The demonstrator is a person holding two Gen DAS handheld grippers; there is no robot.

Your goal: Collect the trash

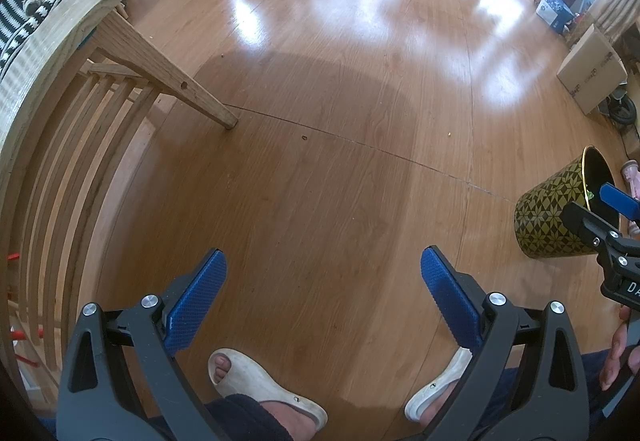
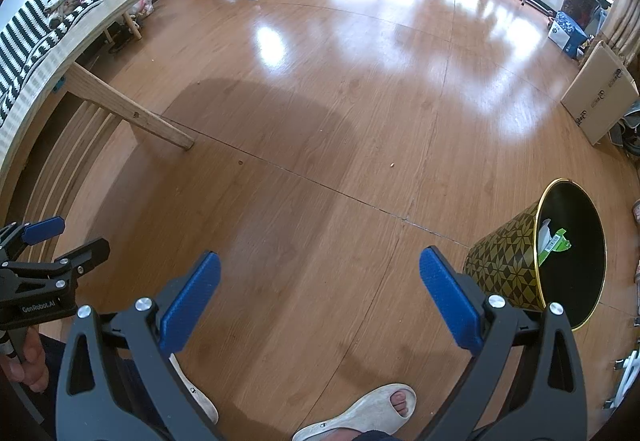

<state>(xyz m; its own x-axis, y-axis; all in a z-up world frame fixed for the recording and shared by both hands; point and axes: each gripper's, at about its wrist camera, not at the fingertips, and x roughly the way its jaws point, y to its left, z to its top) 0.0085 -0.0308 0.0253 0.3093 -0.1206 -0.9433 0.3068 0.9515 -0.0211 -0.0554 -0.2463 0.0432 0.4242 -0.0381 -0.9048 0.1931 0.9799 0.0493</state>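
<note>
At your far left stands a wooden bench (image 1: pixel 120 41), one slanted leg planted on the floor (image 1: pixel 340 181). Your left hand-held gripper (image 1: pixel 323 293) hangs above the bare boards with its blue pads spread wide, nothing between them. Your right hand-held gripper (image 2: pixel 320 291) is just as wide and also empty. To its right sits the bin (image 2: pixel 516 269), black with a gold star pattern and gold rim, tipped toward you. Inside lies a white and green wrapper (image 2: pixel 552 241).
</note>
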